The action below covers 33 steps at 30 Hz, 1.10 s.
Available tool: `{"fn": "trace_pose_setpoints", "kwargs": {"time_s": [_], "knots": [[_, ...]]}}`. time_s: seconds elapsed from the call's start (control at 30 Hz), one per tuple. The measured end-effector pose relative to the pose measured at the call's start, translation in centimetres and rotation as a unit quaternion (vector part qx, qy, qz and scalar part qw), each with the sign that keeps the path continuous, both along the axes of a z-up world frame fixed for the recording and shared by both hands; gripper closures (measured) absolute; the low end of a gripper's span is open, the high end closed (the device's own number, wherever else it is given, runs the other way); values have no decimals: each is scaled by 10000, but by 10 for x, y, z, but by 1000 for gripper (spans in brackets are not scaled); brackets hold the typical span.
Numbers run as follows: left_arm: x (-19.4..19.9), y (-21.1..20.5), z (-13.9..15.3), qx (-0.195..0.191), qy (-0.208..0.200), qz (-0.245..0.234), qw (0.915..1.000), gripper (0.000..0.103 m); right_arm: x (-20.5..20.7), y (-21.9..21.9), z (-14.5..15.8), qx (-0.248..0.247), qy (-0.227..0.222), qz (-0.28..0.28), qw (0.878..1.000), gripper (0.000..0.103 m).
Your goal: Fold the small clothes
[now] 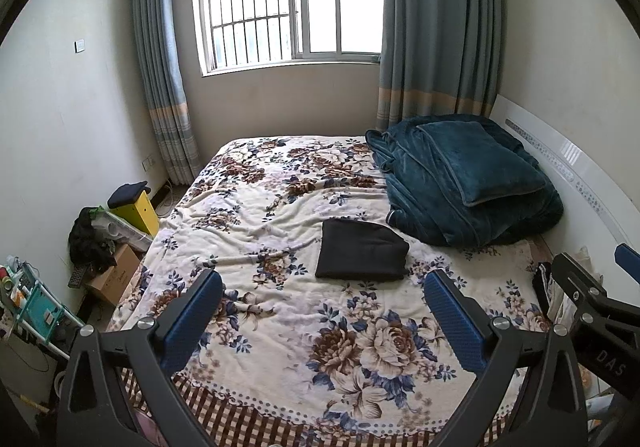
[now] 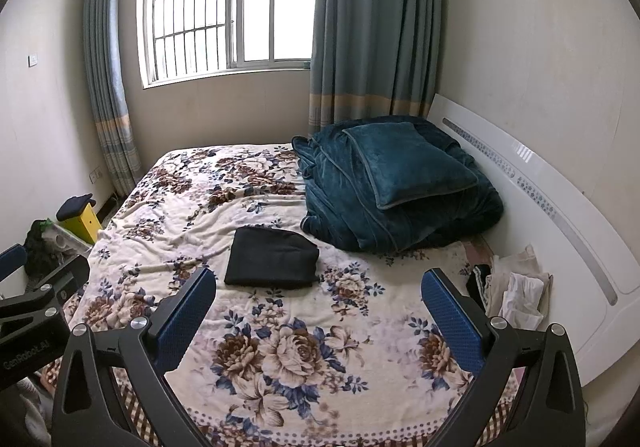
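A black garment (image 1: 360, 251) (image 2: 272, 257) lies folded into a flat rectangle on the floral bedspread (image 1: 280, 327) (image 2: 280, 327), near the middle of the bed. My left gripper (image 1: 324, 287) hovers open over the near part of the bed, nothing between its blue pads. My right gripper (image 2: 320, 285) is likewise open and holds nothing. Each gripper sits short of the black garment. A small heap of light and dark clothes (image 2: 512, 287) (image 1: 548, 287) rests at the bed's right side by the headboard. The right gripper's body shows at the right edge of the left wrist view.
A teal blanket with a teal pillow (image 1: 468, 179) (image 2: 400, 183) is piled at the far right of the bed. White headboard (image 2: 560, 215) runs along the right. On the floor to the left stand a yellow box (image 1: 138, 213), a cardboard box (image 1: 116, 275) and a cluttered shelf (image 1: 28, 303).
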<state>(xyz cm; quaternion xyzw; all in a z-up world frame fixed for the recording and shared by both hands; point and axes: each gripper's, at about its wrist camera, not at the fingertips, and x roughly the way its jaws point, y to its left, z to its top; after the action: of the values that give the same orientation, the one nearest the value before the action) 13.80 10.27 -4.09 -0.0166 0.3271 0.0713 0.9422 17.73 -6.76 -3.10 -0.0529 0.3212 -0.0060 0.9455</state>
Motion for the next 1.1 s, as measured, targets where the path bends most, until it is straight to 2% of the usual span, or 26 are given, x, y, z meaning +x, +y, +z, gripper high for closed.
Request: {"fn": "trace_pose_setpoints", "kwargs": {"time_s": [1.1], "knots": [[-2, 5, -1, 17, -8, 3, 10000, 0, 0, 0, -1, 6, -10, 9, 10000, 0]]}}
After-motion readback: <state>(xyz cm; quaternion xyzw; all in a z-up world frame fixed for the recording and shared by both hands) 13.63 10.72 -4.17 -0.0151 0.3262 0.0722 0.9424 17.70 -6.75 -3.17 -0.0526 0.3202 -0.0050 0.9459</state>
